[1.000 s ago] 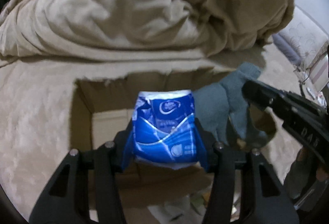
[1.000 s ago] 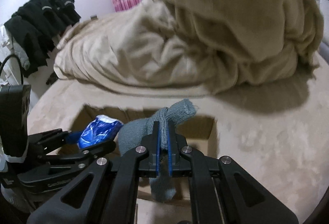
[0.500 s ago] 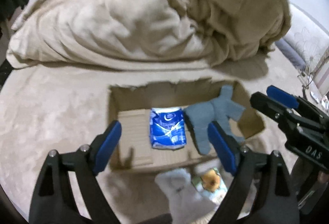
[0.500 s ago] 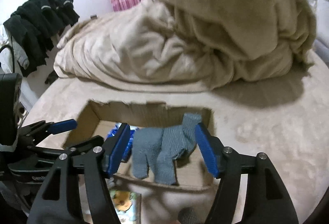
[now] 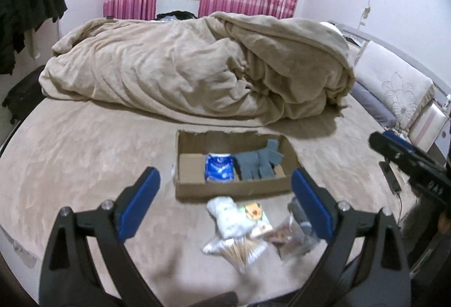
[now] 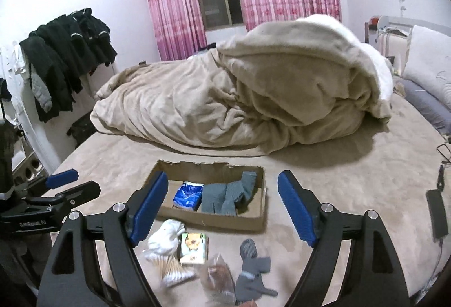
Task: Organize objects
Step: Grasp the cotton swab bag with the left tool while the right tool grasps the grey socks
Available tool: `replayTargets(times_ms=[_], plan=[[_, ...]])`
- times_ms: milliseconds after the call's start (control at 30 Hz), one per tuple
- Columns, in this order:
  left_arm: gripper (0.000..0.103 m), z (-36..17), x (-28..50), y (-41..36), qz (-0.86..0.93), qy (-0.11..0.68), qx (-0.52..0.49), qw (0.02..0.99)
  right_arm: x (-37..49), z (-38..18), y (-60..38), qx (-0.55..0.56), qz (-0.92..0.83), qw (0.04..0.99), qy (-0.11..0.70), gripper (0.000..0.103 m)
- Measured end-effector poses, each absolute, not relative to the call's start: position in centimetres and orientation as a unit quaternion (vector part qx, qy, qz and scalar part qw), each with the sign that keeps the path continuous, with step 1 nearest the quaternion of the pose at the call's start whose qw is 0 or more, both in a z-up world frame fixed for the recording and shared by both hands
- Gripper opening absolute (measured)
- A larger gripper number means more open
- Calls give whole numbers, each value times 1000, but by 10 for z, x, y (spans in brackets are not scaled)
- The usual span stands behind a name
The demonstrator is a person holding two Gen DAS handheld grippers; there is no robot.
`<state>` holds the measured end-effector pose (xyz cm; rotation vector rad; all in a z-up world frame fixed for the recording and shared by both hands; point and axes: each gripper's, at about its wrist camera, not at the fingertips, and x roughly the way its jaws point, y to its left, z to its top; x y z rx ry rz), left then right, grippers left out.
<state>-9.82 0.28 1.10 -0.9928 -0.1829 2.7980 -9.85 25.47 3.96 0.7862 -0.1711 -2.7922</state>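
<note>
A shallow cardboard box (image 5: pixel 194 190) (image 6: pixel 255 222) lies on the bed. In it lie a blue tissue pack (image 5: pixel 219 168) (image 6: pixel 188 196) and a grey glove (image 5: pixel 258 163) (image 6: pixel 228 195). In front of the box lie a white cloth (image 5: pixel 229 218) (image 6: pixel 166 236), a small cartoon pack (image 6: pixel 194 247), a bag of cotton swabs (image 6: pixel 172 270), a snack bag (image 6: pixel 217 278) and a second grey glove (image 6: pixel 253 276). My left gripper (image 5: pixel 225 204) is open and empty, pulled back above these items. My right gripper (image 6: pixel 222 208) is open and empty, also back from the box.
A big beige blanket (image 5: pixel 197 70) (image 6: pixel 253 98) is heaped behind the box. Pillows (image 5: pixel 394 84) lie at the right. A phone and cable (image 6: pixel 437 211) lie on the bed at the right. Dark clothes (image 6: pixel 64 62) hang at the left wall.
Both grippers opened, letting the tissue pack and the grey glove into the box. Both then drew back and up from the box.
</note>
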Motion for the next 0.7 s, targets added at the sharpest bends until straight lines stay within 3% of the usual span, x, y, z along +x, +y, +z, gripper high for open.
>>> replayTargets(times_ms=[300, 700], plan=[[97, -18, -61, 12, 927, -70, -359, 83, -41, 39, 265, 263, -956, 113, -60, 83], [97, -96, -70, 36, 899, -80, -425, 64, -47, -39, 274, 337, -935, 101, -36, 83]])
